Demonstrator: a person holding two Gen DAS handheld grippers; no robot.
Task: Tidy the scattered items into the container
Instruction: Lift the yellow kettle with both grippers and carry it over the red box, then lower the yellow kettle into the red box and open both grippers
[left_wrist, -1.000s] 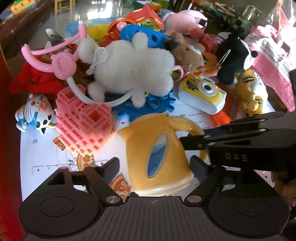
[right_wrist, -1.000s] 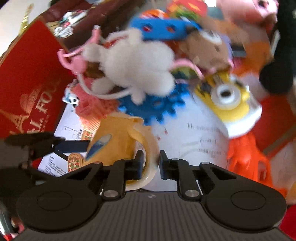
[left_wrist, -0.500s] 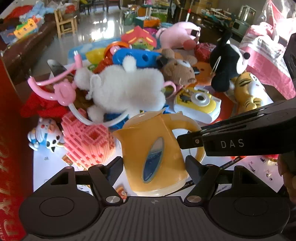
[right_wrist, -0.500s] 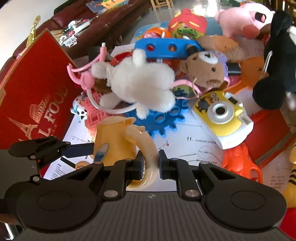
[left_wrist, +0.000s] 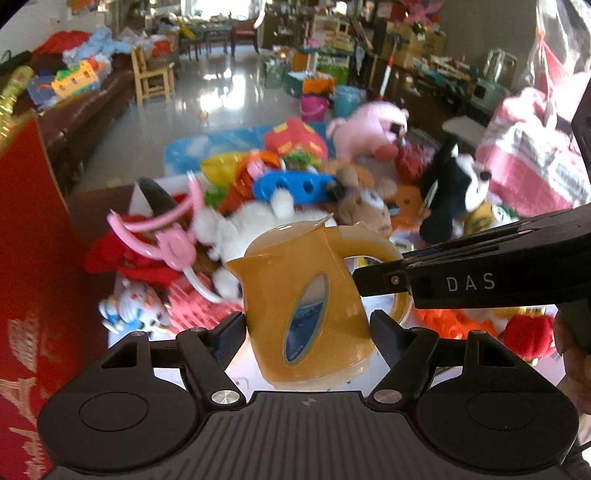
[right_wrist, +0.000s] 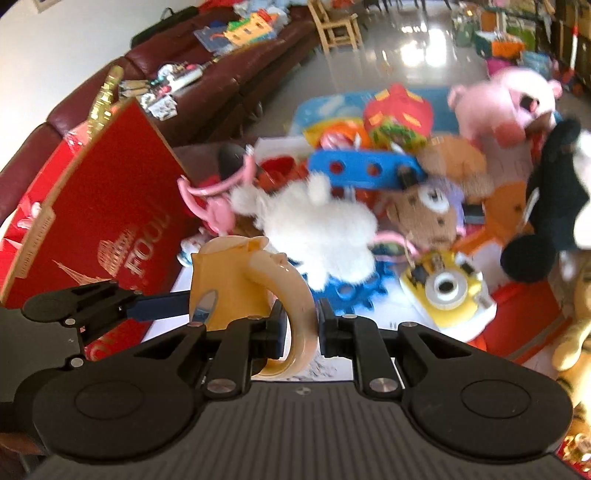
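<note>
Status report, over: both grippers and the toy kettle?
Right gripper shut on kettle handle. Left gripper straddles kettle body; contact unclear. Kettle clear of the toy pile. Red box at left.

I read both feeds as daylit, light entering from far end of room. Polished floor (left_wrist: 221, 92) throws strong white glare in left wrist view; same glare patch (right_wrist: 417, 51) near top of right wrist view. Toy pile (right_wrist: 369, 206) smeared by motion blur in both feeds, edges soft. Yellow toy kettle (left_wrist: 306, 299) close to lens, fairly sharp, slightly washed out. Red box (left_wrist: 26, 258) in shade at left. I note heavy fisheye bending toward edges, dark vignetted corners. Black gripper bodies underexposed, little surface detail.
</note>
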